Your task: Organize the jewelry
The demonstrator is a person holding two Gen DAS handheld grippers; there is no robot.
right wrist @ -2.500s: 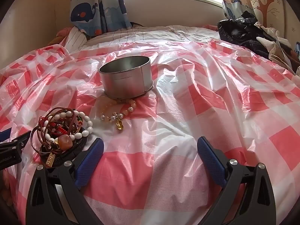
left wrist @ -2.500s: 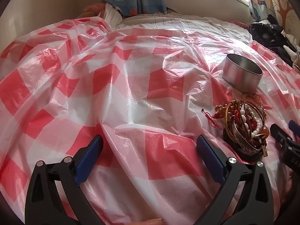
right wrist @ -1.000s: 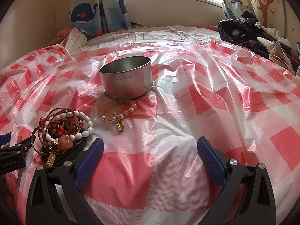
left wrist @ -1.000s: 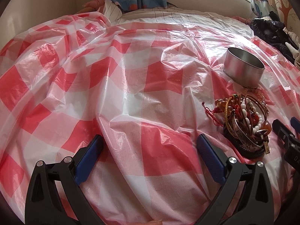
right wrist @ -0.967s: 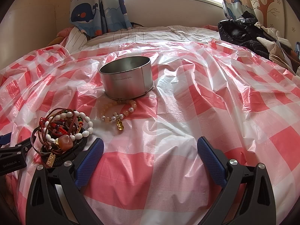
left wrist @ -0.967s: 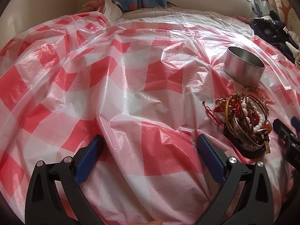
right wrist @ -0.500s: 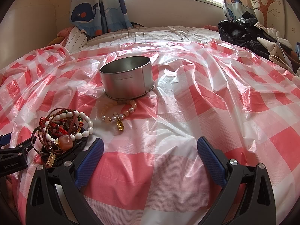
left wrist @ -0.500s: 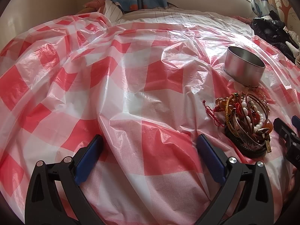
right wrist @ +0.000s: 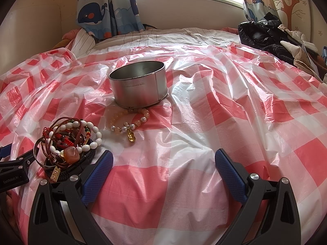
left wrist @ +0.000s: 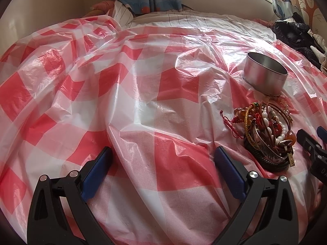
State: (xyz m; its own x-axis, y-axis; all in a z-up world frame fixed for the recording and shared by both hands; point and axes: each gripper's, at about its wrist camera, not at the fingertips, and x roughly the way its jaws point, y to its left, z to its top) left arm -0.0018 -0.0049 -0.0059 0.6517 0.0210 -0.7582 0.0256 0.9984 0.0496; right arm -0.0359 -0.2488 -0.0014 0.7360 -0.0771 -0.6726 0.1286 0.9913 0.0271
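Observation:
A tangled pile of bracelets (right wrist: 68, 145) (left wrist: 267, 136), with white beads, red cords and an amber stone, lies on the red-and-white checked plastic sheet (right wrist: 204, 122). A loose pale bead bracelet with a gold charm (right wrist: 128, 124) lies just in front of a round metal tin (right wrist: 140, 85) (left wrist: 264, 74), which stands upright. My right gripper (right wrist: 163, 163) is open, low over the sheet, to the right of the pile. My left gripper (left wrist: 162, 159) is open too, left of the pile, with nothing between its fingers.
The sheet is crumpled, with raised folds (left wrist: 114, 126), and covers a bed. Dark clothes (right wrist: 265, 36) are heaped at the back right. Whale-print curtains (right wrist: 106, 8) hang by the window at the far wall.
The left wrist view has drifted slightly, so the pile and the tin sit a little lower and further right. The right gripper and the jewelry have not visibly moved.

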